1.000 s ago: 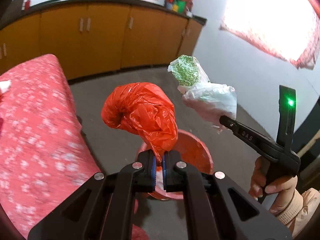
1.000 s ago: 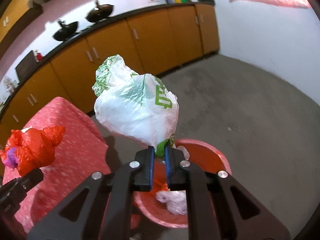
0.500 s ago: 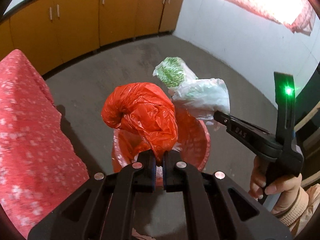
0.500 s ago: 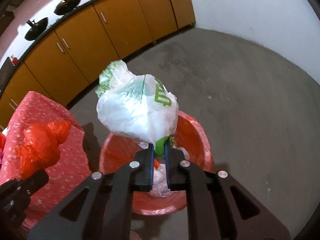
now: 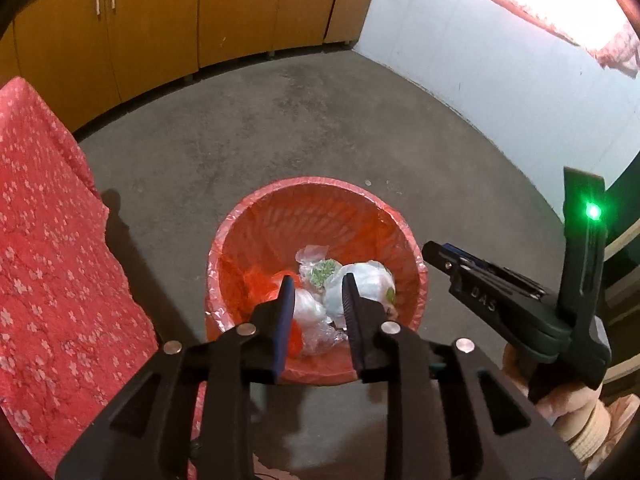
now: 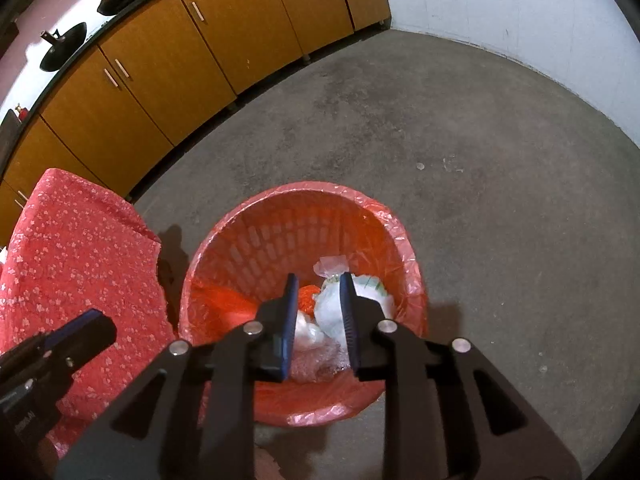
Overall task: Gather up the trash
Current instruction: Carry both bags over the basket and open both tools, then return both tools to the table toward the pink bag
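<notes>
A red bin [image 5: 316, 190] lined with a red plastic bag stands on the grey floor, and the same bin [image 6: 304, 196] fills the right wrist view. Inside lie a white bag with green print [image 5: 364, 280], a crumpled red bag [image 5: 264, 280] and clear plastic scraps [image 5: 308, 312]. My left gripper [image 5: 317, 284] hovers over the bin's near side, its jaws opening with nothing held between them. My right gripper [image 6: 318, 282] hangs above the bin too, jaws opening and empty. The white bag [image 6: 332, 312] and red bag [image 6: 308, 296] rest below it.
A red floral cloth [image 5: 48, 264] covers a surface left of the bin. Orange cabinets [image 6: 160, 64] line the far wall, with dark woks [image 6: 64, 46] on the counter. A white wall [image 5: 480, 48] bounds the right. A hand [image 5: 560, 400] grips the right tool.
Both grippers sank toward the bin and let go: the red bag left my left gripper and the white bag left my right one, and both now lie inside the bin.
</notes>
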Demonstrator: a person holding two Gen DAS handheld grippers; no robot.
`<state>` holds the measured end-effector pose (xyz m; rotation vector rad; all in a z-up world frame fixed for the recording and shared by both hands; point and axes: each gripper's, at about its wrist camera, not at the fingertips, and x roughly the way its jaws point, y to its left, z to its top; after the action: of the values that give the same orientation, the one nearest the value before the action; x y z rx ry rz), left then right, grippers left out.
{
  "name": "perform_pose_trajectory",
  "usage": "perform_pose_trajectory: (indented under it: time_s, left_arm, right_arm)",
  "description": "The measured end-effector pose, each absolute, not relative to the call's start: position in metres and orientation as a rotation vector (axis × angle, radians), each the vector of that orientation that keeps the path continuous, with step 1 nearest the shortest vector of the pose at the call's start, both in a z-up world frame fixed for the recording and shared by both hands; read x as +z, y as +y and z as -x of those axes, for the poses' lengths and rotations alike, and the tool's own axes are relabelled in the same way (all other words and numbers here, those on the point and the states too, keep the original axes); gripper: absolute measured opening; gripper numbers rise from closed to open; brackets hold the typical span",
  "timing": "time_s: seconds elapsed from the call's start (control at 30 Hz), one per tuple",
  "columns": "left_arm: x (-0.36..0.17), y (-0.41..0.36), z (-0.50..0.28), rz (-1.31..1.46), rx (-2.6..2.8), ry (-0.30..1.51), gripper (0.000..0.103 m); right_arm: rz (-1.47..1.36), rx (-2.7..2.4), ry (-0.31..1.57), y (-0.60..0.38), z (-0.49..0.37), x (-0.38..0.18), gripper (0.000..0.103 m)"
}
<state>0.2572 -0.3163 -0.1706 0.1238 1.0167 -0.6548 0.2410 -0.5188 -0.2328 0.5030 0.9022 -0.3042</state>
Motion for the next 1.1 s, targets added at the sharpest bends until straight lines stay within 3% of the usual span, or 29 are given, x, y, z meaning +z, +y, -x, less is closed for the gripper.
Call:
perform_pose_trajectory:
  time_s: [0.33,0.6,0.8,1.1]
  left_arm:
    - [-0.123,-0.257,-0.262,0.027,-0.592,0.941,0.026]
    - [-0.072,-0.152,-0.253,0.1,-0.445,0.832,0.04]
    - [-0.047,-0.054,-0.24,0.075,-0.241,0.736,0.047]
    - [-0.043,0.085,-0.225,0.131,0.072,0.708,0.048]
  right_arm:
    - [-0.442,-0.247,0.846,-0.502,-0.249,-0.189,0.023]
    - [-0.355,-0.112,0.778,-0.445,-0.273,-0.126,0.028]
    - [-0.279,0.063,0.732,-0.366,-0.298,-0.077,0.028]
    - [-0.182,0.339,0.727,-0.227,-0.324,-0.038,0.028]
